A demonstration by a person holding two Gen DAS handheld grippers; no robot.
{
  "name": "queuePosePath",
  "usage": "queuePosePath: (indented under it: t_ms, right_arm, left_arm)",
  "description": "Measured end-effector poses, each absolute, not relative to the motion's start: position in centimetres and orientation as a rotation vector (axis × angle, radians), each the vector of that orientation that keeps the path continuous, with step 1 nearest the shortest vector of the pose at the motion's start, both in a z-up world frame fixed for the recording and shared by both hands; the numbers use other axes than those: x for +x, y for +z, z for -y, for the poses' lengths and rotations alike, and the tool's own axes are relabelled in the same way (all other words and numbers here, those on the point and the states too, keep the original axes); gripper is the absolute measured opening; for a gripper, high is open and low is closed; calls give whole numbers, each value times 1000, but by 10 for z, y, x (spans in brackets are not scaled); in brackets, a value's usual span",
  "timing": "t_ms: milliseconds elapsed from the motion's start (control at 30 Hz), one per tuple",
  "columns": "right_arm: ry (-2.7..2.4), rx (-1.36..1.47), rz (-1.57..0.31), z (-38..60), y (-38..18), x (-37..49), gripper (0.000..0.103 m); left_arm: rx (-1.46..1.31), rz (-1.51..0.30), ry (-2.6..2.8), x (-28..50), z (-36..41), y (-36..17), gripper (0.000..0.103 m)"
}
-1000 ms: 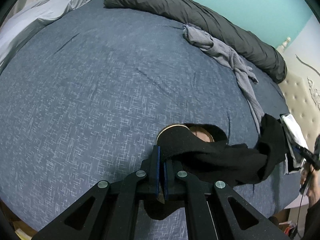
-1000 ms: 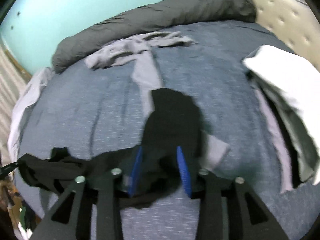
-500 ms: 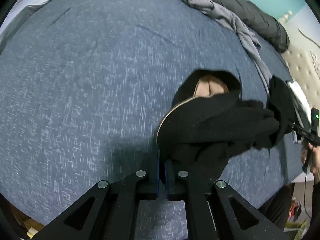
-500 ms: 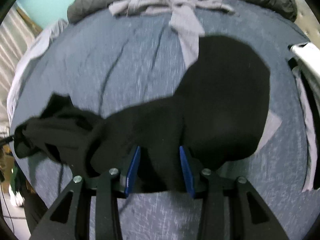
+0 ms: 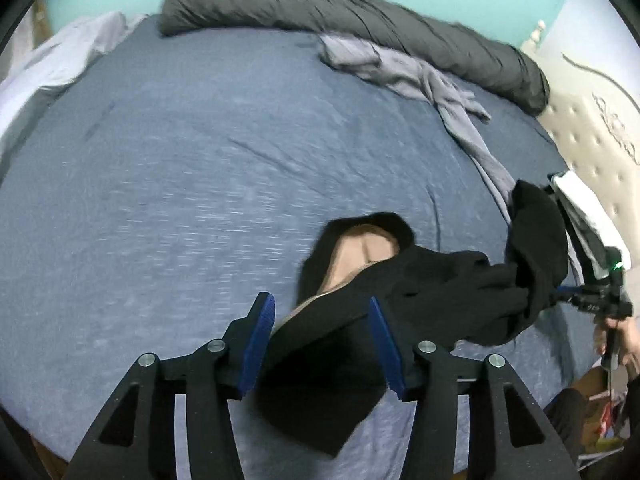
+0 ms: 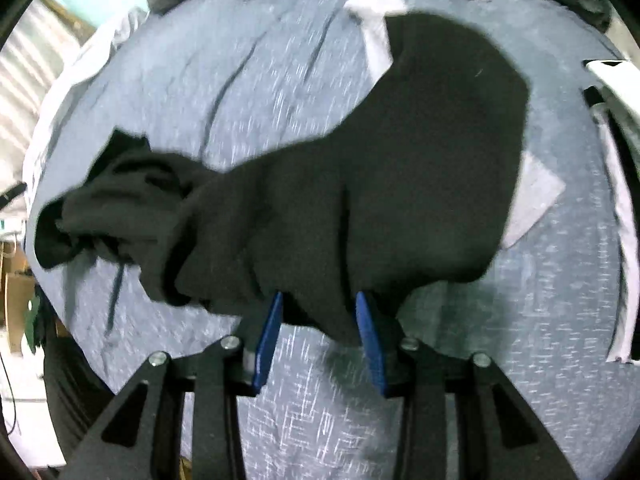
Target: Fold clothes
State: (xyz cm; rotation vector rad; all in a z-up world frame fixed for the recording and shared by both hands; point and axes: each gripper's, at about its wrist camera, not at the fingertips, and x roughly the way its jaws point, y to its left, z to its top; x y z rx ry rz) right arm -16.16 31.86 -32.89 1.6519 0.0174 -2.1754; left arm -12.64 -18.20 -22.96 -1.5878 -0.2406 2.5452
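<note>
Black garment (image 5: 440, 292) stretched over blue bed (image 5: 180, 180), left tool (image 5: 322, 332) just opened wide, cloth loose between its pads, right tool (image 6: 318, 328) clamping a bunched fold.

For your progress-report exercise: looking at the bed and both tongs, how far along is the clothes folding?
Done: apparently a white and dark stack at the bed's edge.
In hand: the black garment. The right tongs grip a bunch of it; the left tongs have just been opening, the cloth loose between their pads. It is crumpled, not yet folded.
Left: folding it, then the grey garment sprawled beside the dark duvet.
</note>
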Motion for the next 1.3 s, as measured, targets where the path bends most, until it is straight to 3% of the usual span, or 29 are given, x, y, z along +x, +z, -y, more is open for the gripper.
queuePosePath:
  t_ms: [300, 400, 633, 667, 800, 867, 967, 1100, 1133, 1300]
  right_arm:
    - [-2254, 1503, 15, -321, -285, -173, 39]
    - [-2250, 1497, 17, -320, -286, -179, 39]
    - [-2340, 1562, 87, -332, -298, -215, 43]
    - [-2372, 1580, 121, -339, -299, -222, 49]
    - [-2416, 1666, 260, -358, -314, -248, 67]
    - [-2433, 1709, 331, -368, -321, -260, 70]
    - [-2486, 1760, 239, -369, -330, -274, 71]
    - [-2501, 1840, 261, -373, -352, -281, 70]
    - [-2497, 1844, 241, -372, -355, -280, 69]
    - [-2465, 1833, 138, -364, -368, -270, 26]
  left_arm:
    - [-1731, 313, 2402, -197, 121, -296, 53]
    - [-1734, 343, 2359, -216, 109, -303, 58]
    - [-1802, 380, 2324, -247, 99, -328, 58]
    - [-1810, 398, 2319, -249, 100, -331, 54]
    - [-1804, 444, 2305, -253, 106, -341, 6]
    - [-1784, 447, 2309, -253, 107, -341, 3]
    - [-1746, 429, 2335, -251, 110, -334, 3]
    - [-1699, 425, 2365, -251, 119, -320, 3]
    - [-1687, 426, 2374, -252, 122, -316, 3]
    - [-1593, 443, 2448, -251, 135, -282, 2]
